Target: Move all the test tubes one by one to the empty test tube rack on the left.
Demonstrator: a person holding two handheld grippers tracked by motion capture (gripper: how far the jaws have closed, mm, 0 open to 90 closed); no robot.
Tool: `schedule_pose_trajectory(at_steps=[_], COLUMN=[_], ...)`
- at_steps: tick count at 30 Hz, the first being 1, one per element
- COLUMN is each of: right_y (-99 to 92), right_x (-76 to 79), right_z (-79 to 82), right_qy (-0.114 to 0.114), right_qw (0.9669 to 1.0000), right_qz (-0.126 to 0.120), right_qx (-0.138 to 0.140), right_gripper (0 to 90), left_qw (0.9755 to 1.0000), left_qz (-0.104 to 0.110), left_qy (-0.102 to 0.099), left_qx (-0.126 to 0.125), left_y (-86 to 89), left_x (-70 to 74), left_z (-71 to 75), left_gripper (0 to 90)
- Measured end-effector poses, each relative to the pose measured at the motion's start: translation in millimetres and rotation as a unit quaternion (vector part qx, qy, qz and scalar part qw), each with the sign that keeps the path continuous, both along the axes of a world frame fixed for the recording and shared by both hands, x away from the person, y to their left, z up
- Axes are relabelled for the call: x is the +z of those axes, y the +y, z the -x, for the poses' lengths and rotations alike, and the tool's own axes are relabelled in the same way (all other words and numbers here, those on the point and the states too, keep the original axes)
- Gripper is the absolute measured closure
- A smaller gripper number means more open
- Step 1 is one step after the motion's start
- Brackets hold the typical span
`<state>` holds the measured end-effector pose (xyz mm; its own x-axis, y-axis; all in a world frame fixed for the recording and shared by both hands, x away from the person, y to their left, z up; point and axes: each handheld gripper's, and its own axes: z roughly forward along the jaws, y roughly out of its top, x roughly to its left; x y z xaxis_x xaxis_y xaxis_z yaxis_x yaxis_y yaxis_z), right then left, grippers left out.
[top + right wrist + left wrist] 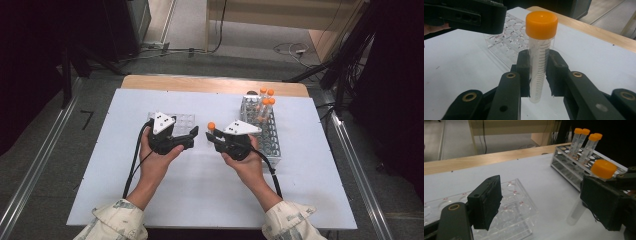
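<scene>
1. The right gripper [537, 72] clamps an orange-capped graduated centrifuge tube [539, 50] upright between its jaws, above the white table mat [200, 190].
2. The left gripper [192, 134] is released, jaws spread wide, just beside the tube and above the clear well plate [516, 212].
3. The wire tube rack [272, 142] stands near the mat's right edge, four capped tubes [265, 100] at its far end.
4. Bare mat lies open on the person's side of both hands.
</scene>
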<state>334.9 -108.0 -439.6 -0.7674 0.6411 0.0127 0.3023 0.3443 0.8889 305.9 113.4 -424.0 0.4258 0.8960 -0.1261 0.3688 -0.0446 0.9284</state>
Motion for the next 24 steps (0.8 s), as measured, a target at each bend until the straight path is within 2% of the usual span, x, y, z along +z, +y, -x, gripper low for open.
schedule_pose_trajectory(at_steps=[7,12,17,24], right_y=[6.2,11.9,16.2,20.1], right_x=[-3.8,-6.2,-6.5,-9.6], right_z=[-0.4,1.6,3.5,3.0], right_qy=[0.006,0.009,0.012,0.024], right_qw=[1.0,0.9999,0.9998,0.9993], right_qz=[0.002,0.004,0.001,-0.003], right_qx=[0.002,0.01,0.017,0.028], right_gripper=[71.8,71.8,71.8,71.8], left_qw=[0.9996,0.9991,0.9987,0.9972], left_qz=[0.005,0.003,-0.006,-0.02], left_qy=[-0.011,-0.012,-0.011,-0.031], left_qx=[-0.026,-0.041,-0.05,-0.065], left_y=[-11.2,-18.5,-22.2,-28.2], left_x=[3.9,2.8,0.8,1.4], left_z=[5.1,5.2,5.5,10.0], left_gripper=[19.4,24.5,32.5,49.5])
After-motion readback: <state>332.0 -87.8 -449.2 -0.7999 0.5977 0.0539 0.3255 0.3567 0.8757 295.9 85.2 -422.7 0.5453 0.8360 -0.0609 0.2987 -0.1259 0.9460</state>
